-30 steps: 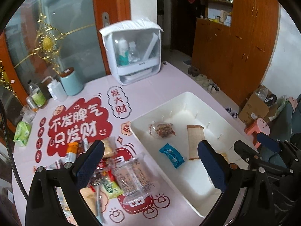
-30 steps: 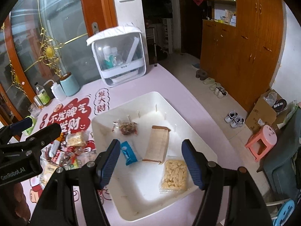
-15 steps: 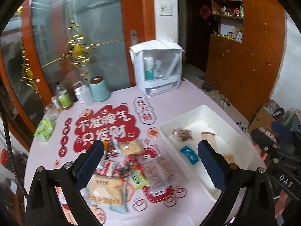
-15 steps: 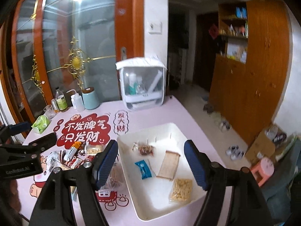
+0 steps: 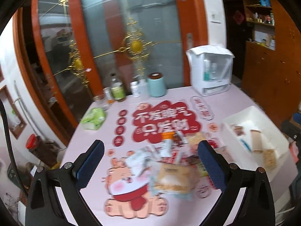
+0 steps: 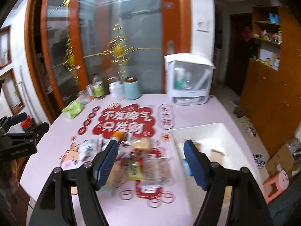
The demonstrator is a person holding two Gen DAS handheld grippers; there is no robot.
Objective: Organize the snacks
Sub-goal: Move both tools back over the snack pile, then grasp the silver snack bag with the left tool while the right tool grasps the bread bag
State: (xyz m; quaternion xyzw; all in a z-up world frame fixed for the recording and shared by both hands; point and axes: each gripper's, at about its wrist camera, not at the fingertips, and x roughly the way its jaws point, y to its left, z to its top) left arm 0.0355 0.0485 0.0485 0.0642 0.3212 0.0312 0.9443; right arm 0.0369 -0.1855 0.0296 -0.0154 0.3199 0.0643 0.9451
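Note:
A loose pile of snack packets (image 5: 173, 156) lies on the pink table over its red print. My left gripper (image 5: 150, 162) hangs above and in front of the pile, open, with nothing between its blue pads. At the right stands a white tray (image 5: 254, 113) holding several packets. In the right wrist view the same snack pile (image 6: 137, 156) sits below my right gripper (image 6: 150, 150), which is open and empty. The tray (image 6: 207, 131) lies to its right. My left gripper (image 6: 20, 131) shows at the left edge there. Both views are motion-blurred.
Along the table's back stand a white lidded cabinet (image 5: 210, 71), a teal canister (image 5: 156, 85), several bottles (image 5: 117, 90) and a green tissue pack (image 5: 94, 117). Glass doors rise behind. Wooden cupboards (image 6: 272, 94) and a pink stool (image 6: 276, 182) are on the right.
Both views have swung left and drawn back from the tray. The snack pile now sits in the middle and the tray at the right. Both grippers stay open and empty.

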